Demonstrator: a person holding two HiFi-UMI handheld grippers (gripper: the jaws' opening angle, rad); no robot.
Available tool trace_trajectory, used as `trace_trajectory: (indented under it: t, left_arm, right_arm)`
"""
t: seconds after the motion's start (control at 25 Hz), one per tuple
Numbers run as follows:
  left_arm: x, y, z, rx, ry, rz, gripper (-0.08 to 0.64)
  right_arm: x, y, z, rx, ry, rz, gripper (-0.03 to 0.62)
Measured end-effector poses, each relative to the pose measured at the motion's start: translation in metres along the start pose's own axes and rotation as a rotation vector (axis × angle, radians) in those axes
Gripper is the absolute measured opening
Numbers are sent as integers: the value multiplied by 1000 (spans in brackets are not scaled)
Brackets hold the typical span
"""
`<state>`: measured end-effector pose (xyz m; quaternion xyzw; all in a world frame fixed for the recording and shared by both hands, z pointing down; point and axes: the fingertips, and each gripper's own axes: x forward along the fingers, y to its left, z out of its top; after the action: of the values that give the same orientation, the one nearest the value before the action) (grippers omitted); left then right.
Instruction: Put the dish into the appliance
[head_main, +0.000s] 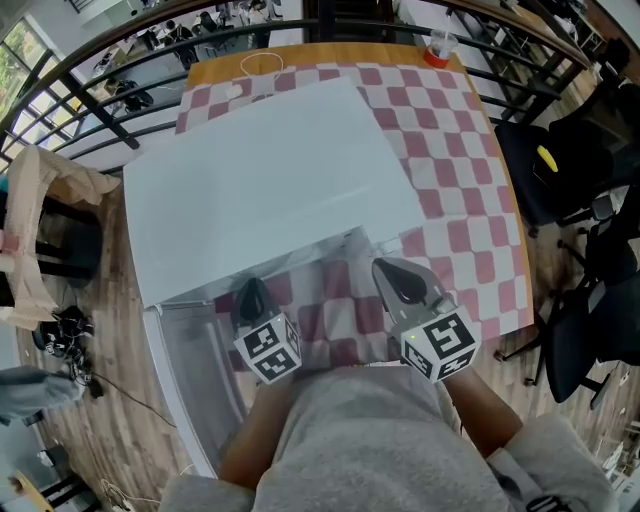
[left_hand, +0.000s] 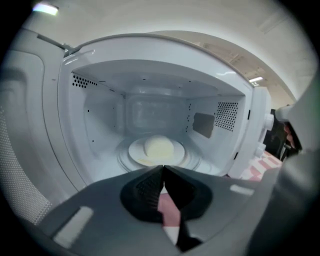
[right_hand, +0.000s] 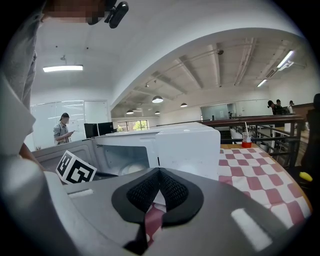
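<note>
Dish (left_hand: 157, 149) noted on turntable inside open microwave (left_hand: 150, 65), at tabletop's (head_main: 455, 190) near left corner. Left claw (left_hand: 163, 167) and right claw (right_hand: 159, 171) both pressed together, nothing pinched. Left claw best drawn clear before door (head_main: 190, 365) is swung closed, gently.

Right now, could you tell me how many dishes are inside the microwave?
1: the dish sits centred on the microwave floor; the front of the floor is hidden behind the left gripper.

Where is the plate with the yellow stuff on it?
In the left gripper view, the plate sits in the middle of the open microwave's floor, straight ahead of the shut left claw.
</note>
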<state>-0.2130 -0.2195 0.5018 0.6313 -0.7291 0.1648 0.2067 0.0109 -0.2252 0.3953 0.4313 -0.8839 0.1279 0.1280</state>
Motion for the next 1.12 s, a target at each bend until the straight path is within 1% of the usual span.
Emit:
trace_trajectory:
  t: [0.2, 0.44, 0.84, 1.12]
  left_arm:
    - [-15, -14, -2, 10, -8, -27, 9]
    - [-39, -31, -4, 30, -28, -57, 9]
    - [-95, -57, -24, 10, -41, -76, 9]
    - [-141, -74, -35, -2, -67, -79, 9]
  right_arm:
    - [-12, -2, -5, 3, -2, -7, 0]
    - [-30, 0, -12, 8, -5, 4, 0]
    - [-76, 2, -28, 0, -15, 37, 0]
    - [-116, 1, -49, -2, -7, 52, 0]
